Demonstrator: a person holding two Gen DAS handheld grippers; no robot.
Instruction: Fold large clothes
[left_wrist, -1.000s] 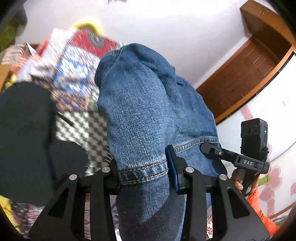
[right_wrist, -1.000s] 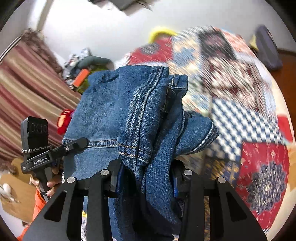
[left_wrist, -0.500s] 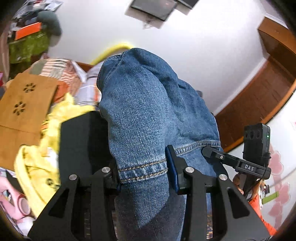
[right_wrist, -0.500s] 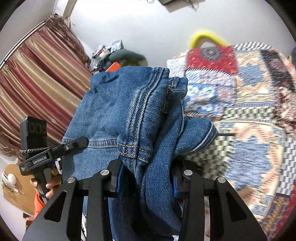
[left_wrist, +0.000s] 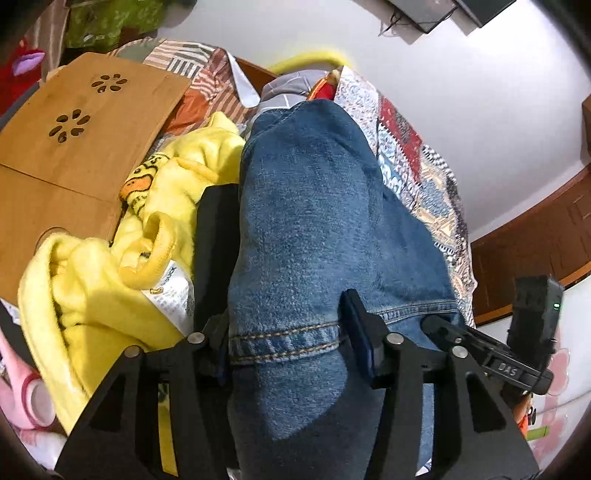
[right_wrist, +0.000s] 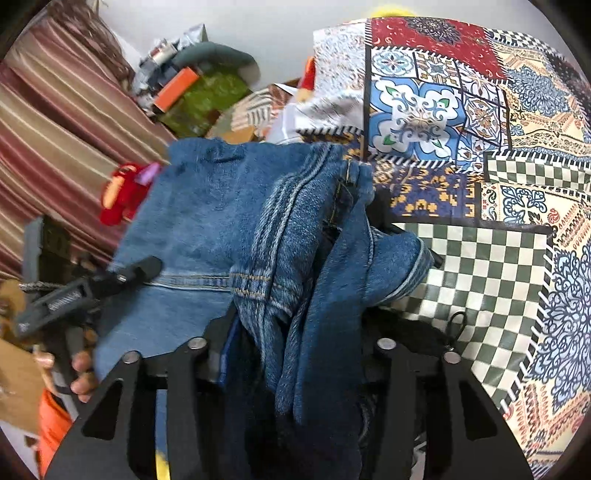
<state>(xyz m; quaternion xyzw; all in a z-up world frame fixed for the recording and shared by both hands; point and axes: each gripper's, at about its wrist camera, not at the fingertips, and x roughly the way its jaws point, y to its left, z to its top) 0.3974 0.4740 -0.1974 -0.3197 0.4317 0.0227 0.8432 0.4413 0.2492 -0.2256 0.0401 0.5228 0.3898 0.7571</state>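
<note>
Folded blue jeans (left_wrist: 314, 221) fill the middle of the left wrist view, their stitched hem lying between the fingers of my left gripper (left_wrist: 284, 343). Its jaws are opening, and a thin gap shows beside the right-hand pad. In the right wrist view the bunched seams of the jeans (right_wrist: 221, 221) hang between the fingers of my right gripper (right_wrist: 299, 332), whose jaws are opening too, with slack around the cloth. Each view catches the other gripper at the jeans' side edge. A hand (right_wrist: 81, 369) holds the left tool. What lies under the jeans is hidden.
A yellow fleece garment (left_wrist: 110, 258) and a wooden lap desk (left_wrist: 74, 147) lie left of the jeans, with a black folded item (left_wrist: 216, 240) just beside them. The patchwork bedspread (right_wrist: 480, 258) spreads to the right. A striped curtain (right_wrist: 55, 129) and a red plush toy (right_wrist: 118, 199) are at the left.
Both grippers swung sideways and down with the jeans, from over the patchwork bedspread toward the yellow garment and lap desk. Both pairs of jaws now stand wider around the denim.
</note>
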